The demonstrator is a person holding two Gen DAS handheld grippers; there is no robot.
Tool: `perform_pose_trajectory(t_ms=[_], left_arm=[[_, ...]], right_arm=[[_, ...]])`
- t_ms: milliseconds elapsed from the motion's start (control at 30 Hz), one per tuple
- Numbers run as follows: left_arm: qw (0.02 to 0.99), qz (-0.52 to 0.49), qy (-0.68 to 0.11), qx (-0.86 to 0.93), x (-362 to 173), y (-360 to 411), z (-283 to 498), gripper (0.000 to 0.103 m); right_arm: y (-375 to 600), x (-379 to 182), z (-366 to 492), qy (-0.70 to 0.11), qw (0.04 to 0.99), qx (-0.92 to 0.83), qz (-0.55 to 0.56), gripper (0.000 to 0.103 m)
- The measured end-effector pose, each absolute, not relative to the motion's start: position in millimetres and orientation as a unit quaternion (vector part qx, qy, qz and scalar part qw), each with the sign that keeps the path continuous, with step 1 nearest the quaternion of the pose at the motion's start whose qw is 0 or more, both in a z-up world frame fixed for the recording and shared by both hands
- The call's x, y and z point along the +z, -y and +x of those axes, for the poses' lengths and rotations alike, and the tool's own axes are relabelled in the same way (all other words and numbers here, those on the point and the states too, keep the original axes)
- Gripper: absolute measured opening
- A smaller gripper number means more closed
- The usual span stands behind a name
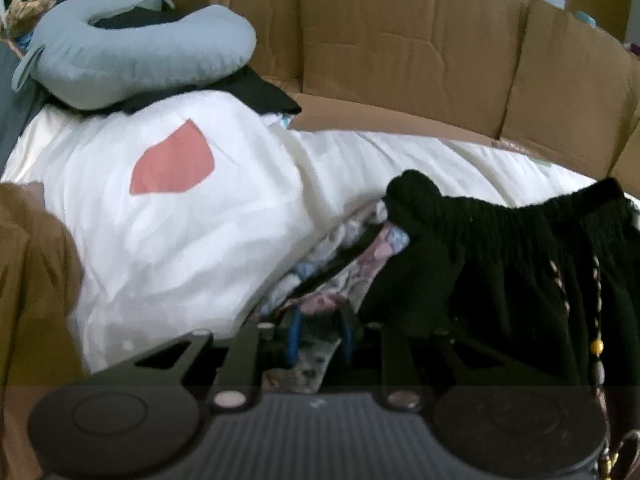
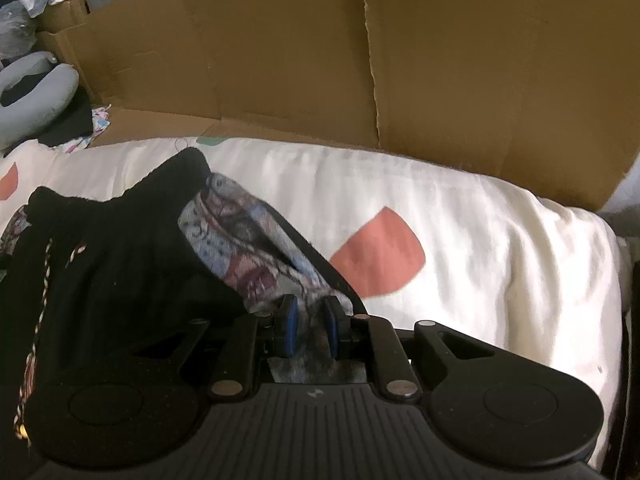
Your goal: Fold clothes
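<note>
right gripper (image 2: 310, 326): blue pads nearly together, patterned cloth pinched between them; clamped on the garment's printed edge.
left gripper (image 1: 320, 334): blue pads a bit wider apart, patterned cloth runs between them; looks gripped, but that frame is blurred, so not certain.
why held so: my read is each gripper has one side of the same garment, so it hangs spread between them for a fold. Can't settle the fold stage from this.
garment (image 2: 120, 248): black, gathered elastic waistband on top, so likely a skirt or trousers. Printed blue/pink/grey panel (image 2: 248, 240) shows at the opening. Braided drawcord with beads (image 1: 597, 312) hangs down the front.
garment position: lifted and slack, bunched, just above the white duvet (image 2: 480, 232) with coral patches.
surroundings: grey neck pillow (image 1: 132, 60) far left on the bedding, cardboard sheets (image 2: 320, 60) stand behind.
</note>
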State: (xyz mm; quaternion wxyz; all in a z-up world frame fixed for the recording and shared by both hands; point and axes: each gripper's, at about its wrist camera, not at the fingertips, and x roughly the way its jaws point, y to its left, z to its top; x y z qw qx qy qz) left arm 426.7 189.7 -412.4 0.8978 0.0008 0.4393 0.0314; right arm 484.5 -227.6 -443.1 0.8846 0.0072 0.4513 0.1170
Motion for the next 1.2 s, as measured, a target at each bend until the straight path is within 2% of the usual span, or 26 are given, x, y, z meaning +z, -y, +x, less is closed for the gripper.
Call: perform_pose_trajectory(t_ms=[300, 467, 533, 667, 733, 933, 1067, 1200], left_arm=[[0.896, -0.021, -0.442, 0.022, -406.1, -199.8, 426.0, 0.015], [0.895, -0.02, -0.445, 0.016, -393.4, -199.5, 421.1, 0.015], [0.895, -0.02, -0.446, 0.013, -388.3, -199.4, 419.1, 0.02], [0.893, -0.026, -0.45, -0.004, -384.5, -195.7, 404.2, 0.021], [0.891, -0.031, -0.452, -0.015, -383.5, -193.5, 395.3, 0.032], [0.886, -0.043, -0.459, -0.046, -380.5, -186.6, 368.5, 0.049], [0.882, -0.029, -0.467, -0.052, -388.0, -179.0, 346.4, 0.049], [0.878, -0.023, -0.476, -0.052, -397.1, -178.3, 325.2, 0.05]], right_arm=[[232.7, -454.1, 495.9, -0.459, 0.879, 0.124, 0.014, 0.018], [236.4, -439.6, 496.9, -0.473, 0.871, 0.134, 0.008, 0.02], [240.6, -431.1, 490.4, -0.468, 0.872, 0.144, 0.006, 0.022], [256.1, -415.2, 474.4, -0.465, 0.872, 0.151, 0.007, 0.022], [265.0, -407.1, 463.6, -0.463, 0.872, 0.158, 0.003, 0.023], [283.9, -398.2, 419.2, -0.469, 0.864, 0.18, -0.032, 0.024], [296.1, -399.3, 384.9, -0.473, 0.86, 0.184, -0.047, 0.029], [300.2, -409.6, 346.6, -0.469, 0.86, 0.181, -0.09, 0.03]])
